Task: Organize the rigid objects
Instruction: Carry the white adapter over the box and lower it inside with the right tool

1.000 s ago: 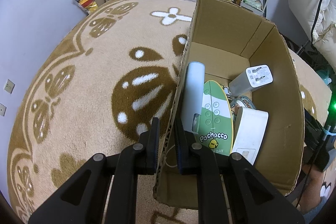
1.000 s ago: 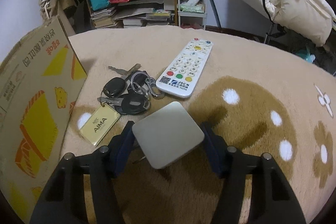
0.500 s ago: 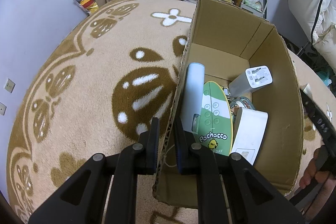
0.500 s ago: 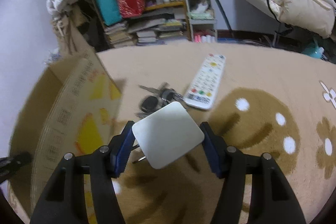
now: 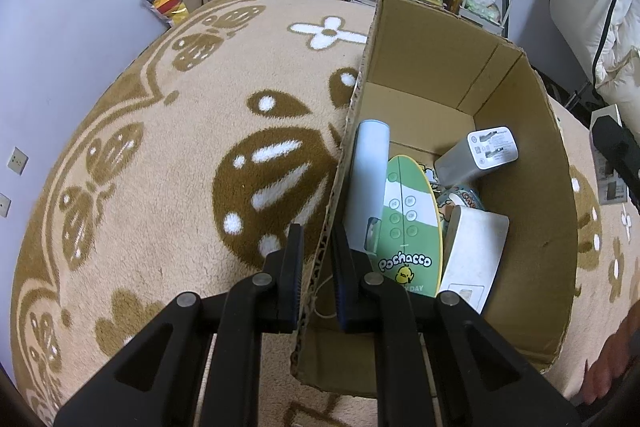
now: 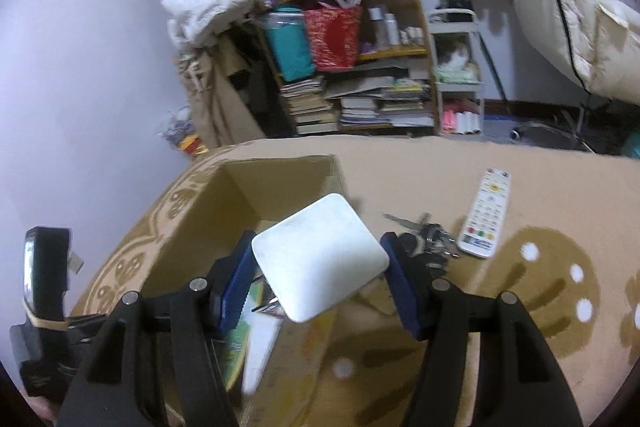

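— Where's the white square box (image 6: 320,257)?
— Pinched in the right gripper (image 6: 320,281), above the cardboard box (image 5: 520,131); keys (image 6: 426,239) and remote (image 6: 486,213) lie beyond its right finger.
— Left gripper (image 5: 316,255)?
— Clamped on the box's wall.

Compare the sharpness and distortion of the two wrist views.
Left wrist view: sharp, print on the green board legible, fisheye curving the cardboard box walls. Right wrist view: motion-blurred, box edge and keys smeared, the white square block in the right gripper fairly crisp, carpet horizon bowed.
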